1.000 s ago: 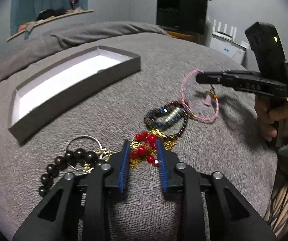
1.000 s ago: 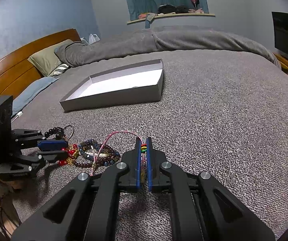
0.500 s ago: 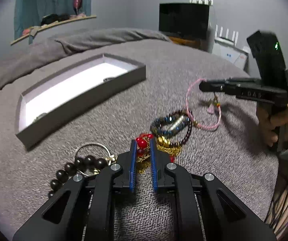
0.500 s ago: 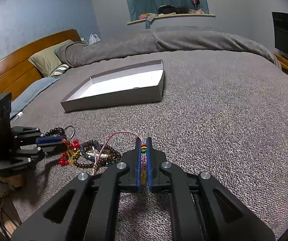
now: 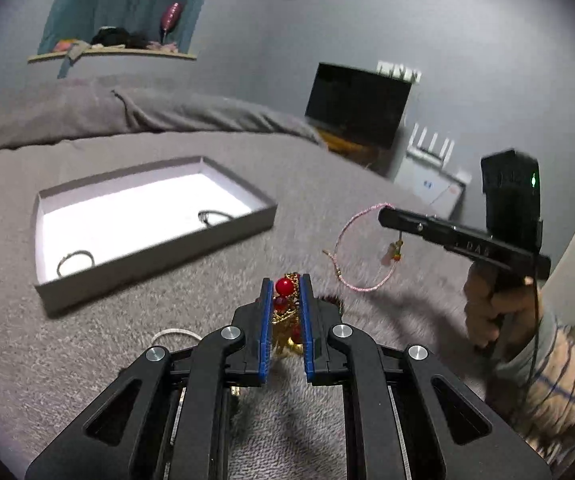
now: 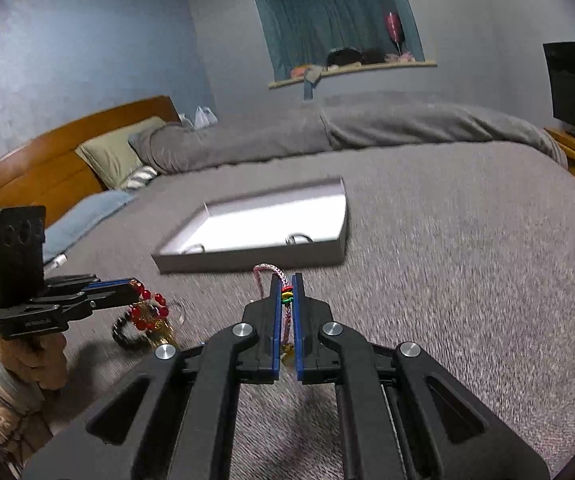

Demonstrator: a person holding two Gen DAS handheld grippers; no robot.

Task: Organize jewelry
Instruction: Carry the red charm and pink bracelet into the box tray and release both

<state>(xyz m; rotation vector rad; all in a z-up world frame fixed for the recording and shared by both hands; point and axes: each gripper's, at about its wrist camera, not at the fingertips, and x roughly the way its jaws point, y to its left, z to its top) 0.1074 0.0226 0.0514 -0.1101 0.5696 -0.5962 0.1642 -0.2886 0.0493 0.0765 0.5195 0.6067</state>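
Note:
My left gripper is shut on a red-bead and gold-chain bracelet, lifted off the grey bedspread; from the right wrist view the same bracelet hangs from the left gripper. My right gripper is shut on a pink cord bracelet with small coloured beads. In the left wrist view that pink bracelet dangles in a loop from the right gripper. A shallow grey box with a white floor lies beyond, holding two thin rings.
A silver ring and dark beads stay on the bedspread below the grippers. A rolled grey duvet, pillows and a wooden headboard lie behind the box. A dark screen stands beside the bed.
The left gripper closed on the red-bead bracelet and lifted it. The right gripper rose with the pink bracelet, now hanging clear of the bed. Both views tilted up.

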